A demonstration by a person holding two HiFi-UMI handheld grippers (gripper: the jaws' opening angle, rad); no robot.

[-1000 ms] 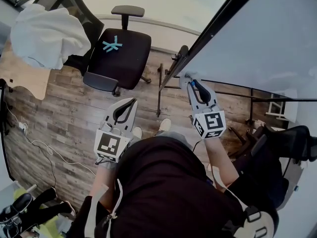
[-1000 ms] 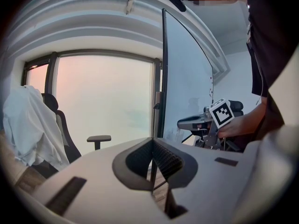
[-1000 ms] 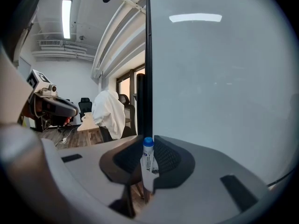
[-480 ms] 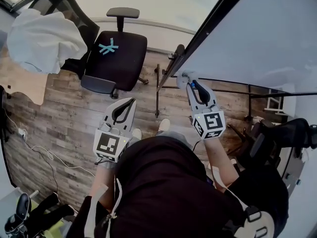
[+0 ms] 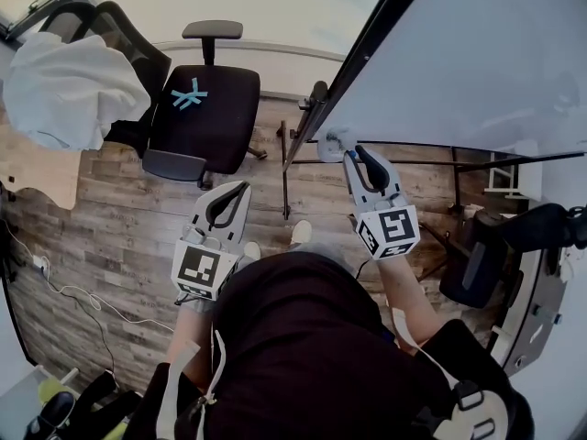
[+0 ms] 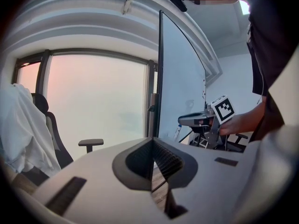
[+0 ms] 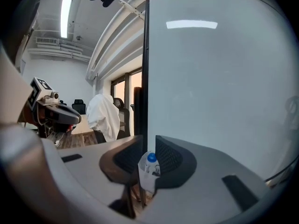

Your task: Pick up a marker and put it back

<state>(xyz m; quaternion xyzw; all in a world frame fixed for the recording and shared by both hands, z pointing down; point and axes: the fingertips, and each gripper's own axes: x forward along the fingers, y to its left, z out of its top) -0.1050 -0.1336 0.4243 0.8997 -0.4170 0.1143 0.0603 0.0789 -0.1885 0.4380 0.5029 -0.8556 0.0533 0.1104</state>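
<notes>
A white marker with a blue cap (image 7: 149, 168) stands between the jaws of my right gripper (image 7: 148, 164), which is shut on it. In the head view the right gripper (image 5: 351, 153) is held up at the lower edge of the whiteboard (image 5: 477, 62), and a pale end of the marker (image 5: 334, 142) shows at its tips. My left gripper (image 5: 241, 188) hangs lower and to the left over the wooden floor, shut with nothing in it. Its jaws meet in the left gripper view (image 6: 153, 146), where the whiteboard (image 6: 180, 97) stands ahead.
A black office chair (image 5: 197, 108) with a teal mark stands ahead on the left. A white cloth (image 5: 69, 85) drapes another chair beyond it. The whiteboard's stand legs (image 5: 284, 168) reach across the floor. A dark chair (image 5: 509, 236) is at the right, and cables (image 5: 55, 273) lie on the left.
My right gripper has edged up and left with the marker, closer to the whiteboard's lower edge. The left gripper has stayed where it was.
</notes>
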